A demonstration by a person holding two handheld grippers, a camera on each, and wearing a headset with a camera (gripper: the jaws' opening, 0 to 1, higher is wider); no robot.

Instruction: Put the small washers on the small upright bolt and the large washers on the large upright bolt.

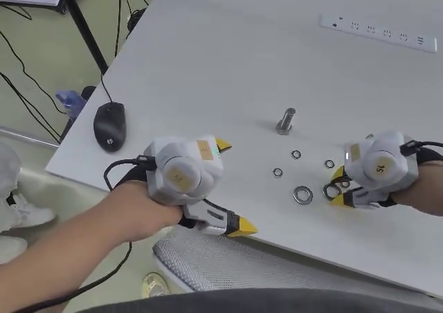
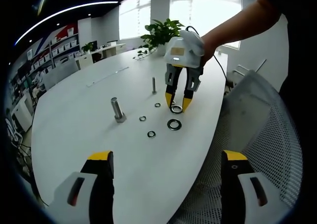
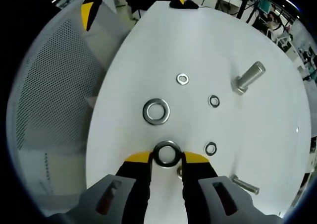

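At the near edge of the table (image 1: 208, 64), right gripper (image 3: 167, 158) has its jaws drawn in on a large washer (image 3: 167, 153). Yellow tips sit against opposite sides of the outer rim, so it looks like a pinch across the diameter. Can't tell if the ring is lifted or lying flat. Left gripper (image 2: 167, 172) is spread wide with nothing in it, straddling the table edge, one jaw over a mesh chair (image 2: 257, 135)

Just ahead of the held ring: second large washer (image 3: 156, 111), flat on the table. Three small washers (image 3: 214, 101) are scattered around it, apart from each other. Large bolt (image 3: 249, 78) stands head-down beyond them; small bolt (image 2: 154, 85) is upright near the right gripper

Handling, my read: steel ring, stiff, light, smooth. It's slippery between hard tips and thin enough to flip or squirt out if squeezed off-centre. Rim-to-rim grip is the right one, as it keeps the hole free for the shank. Keep it level over the large bolt or it'll likely hang on the thread. Small ones should be worse: little rim to catch, lying flat on a slick top, so they probably need pinching right at the edge
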